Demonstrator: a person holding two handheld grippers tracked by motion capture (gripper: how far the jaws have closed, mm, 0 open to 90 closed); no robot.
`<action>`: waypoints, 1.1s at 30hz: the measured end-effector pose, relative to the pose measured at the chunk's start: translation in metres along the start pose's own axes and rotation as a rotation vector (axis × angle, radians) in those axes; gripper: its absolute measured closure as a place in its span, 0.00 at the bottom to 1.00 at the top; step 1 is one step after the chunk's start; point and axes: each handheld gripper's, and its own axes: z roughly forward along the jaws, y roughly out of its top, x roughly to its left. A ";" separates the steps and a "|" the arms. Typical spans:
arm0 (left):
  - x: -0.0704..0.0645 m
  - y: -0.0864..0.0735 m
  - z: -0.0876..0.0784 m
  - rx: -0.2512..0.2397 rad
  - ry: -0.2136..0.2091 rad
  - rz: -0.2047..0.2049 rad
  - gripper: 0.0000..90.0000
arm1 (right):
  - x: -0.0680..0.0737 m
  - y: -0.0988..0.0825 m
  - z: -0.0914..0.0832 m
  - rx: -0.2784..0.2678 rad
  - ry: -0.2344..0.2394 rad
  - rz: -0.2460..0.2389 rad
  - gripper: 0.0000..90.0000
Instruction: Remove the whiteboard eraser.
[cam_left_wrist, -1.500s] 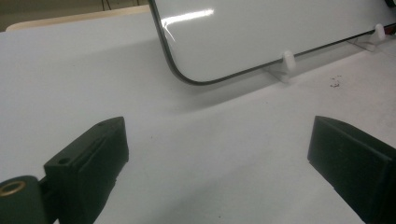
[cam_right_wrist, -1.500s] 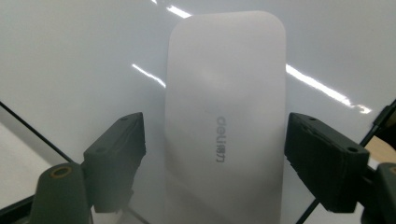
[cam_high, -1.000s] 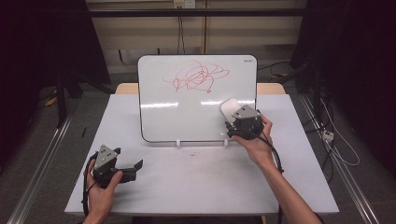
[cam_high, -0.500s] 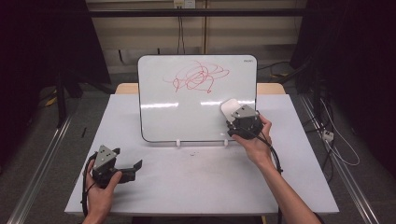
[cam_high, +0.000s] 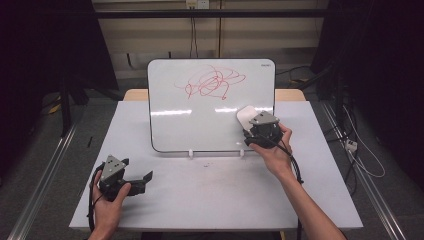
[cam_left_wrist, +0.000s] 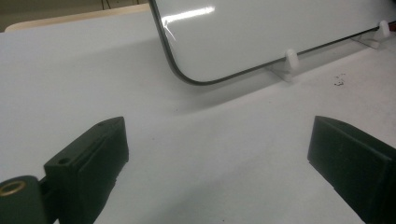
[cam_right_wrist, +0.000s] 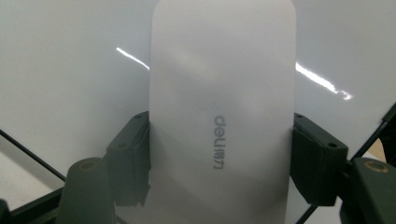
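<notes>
White eraser (cam_right_wrist: 223, 116) pinched between the right gripper (cam_high: 256, 131) jaws, which have just been closing on it; it lies against the whiteboard (cam_high: 200, 122) near its lower right corner. Red scribble (cam_high: 210, 82) up top. Left gripper (cam_high: 131, 181), jaws spread and holding nothing, near the table (cam_high: 210, 200) front left corner.
</notes>
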 end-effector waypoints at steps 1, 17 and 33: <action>0.000 0.000 0.000 0.000 0.000 0.000 0.06 | -0.001 0.000 0.000 -0.001 0.003 0.005 0.35; 0.000 0.000 0.000 0.004 0.002 0.003 0.06 | -0.007 -0.002 -0.002 -0.006 0.076 0.081 0.35; 0.001 -0.002 0.000 0.007 -0.001 -0.003 0.06 | -0.008 0.000 -0.015 -0.084 0.142 0.116 0.35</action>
